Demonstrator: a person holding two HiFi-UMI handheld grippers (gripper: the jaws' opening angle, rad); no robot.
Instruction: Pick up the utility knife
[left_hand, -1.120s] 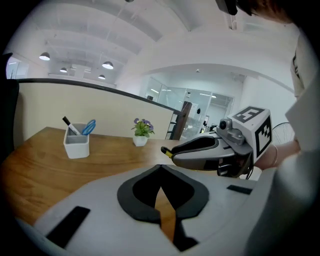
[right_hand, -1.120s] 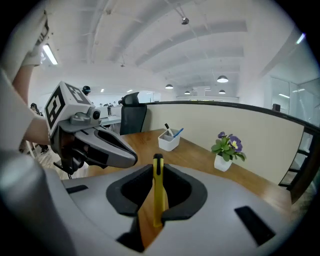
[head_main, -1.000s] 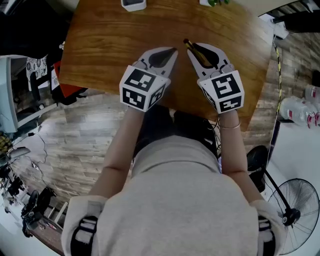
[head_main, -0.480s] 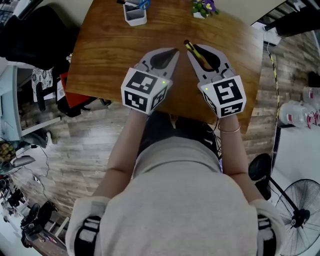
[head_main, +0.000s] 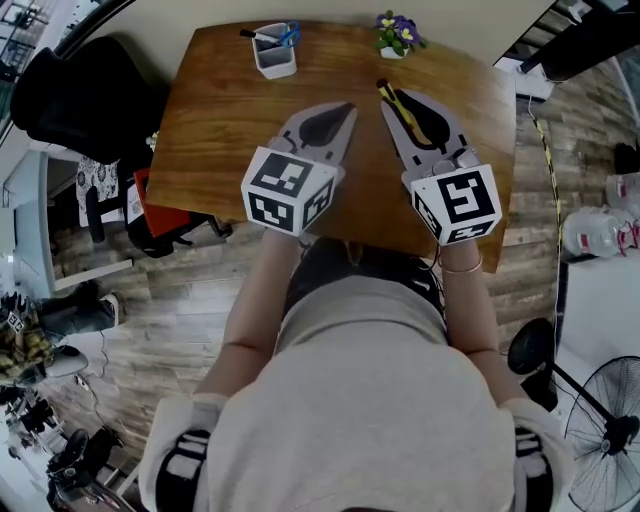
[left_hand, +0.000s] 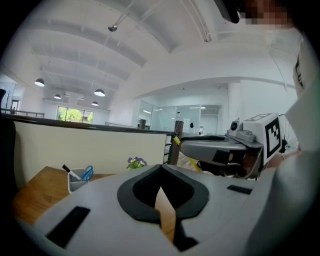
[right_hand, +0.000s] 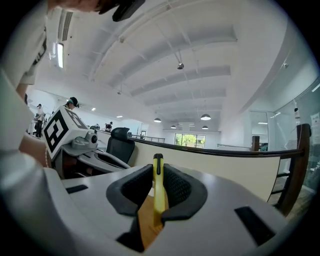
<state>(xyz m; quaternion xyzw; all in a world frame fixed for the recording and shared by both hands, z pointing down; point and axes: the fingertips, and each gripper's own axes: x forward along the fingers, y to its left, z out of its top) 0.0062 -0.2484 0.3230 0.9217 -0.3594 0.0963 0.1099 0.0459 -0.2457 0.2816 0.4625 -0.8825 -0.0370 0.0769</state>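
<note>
Two grippers here, one in each hand of a person (head_main: 360, 400) in a light shirt, both held out side by side over the near half of a wooden table (head_main: 220, 120).

The left gripper (head_main: 346, 107) has its jaws closed tip to tip with nothing between them. In its own view you just see a sliver of tabletop through the gap behind the pads.

The right gripper (head_main: 384, 97) is the one doing the job: its jaws are clamped on the utility knife (head_main: 408, 112). That's a slim yellow thing with a dark tip, and it runs lengthwise between the pads with the tip poking out past the front of the jaws. In the right gripper view the knife stands up against the far wall and ceiling, with the wood showing well below it, so it's up off the table.

Further back, near the far edge of the table, there's a small white cup (head_main: 274, 57) holding blue-handled scissors (head_main: 289, 35) and a black marker (head_main: 250, 34). Off to the right of that sits a little plant (head_main: 397, 32) with purple flowers.

Beyond the table on the left there's a black office chair (head_main: 75, 95), and a standing fan (head_main: 605, 435) is down on the floor at the right.
</note>
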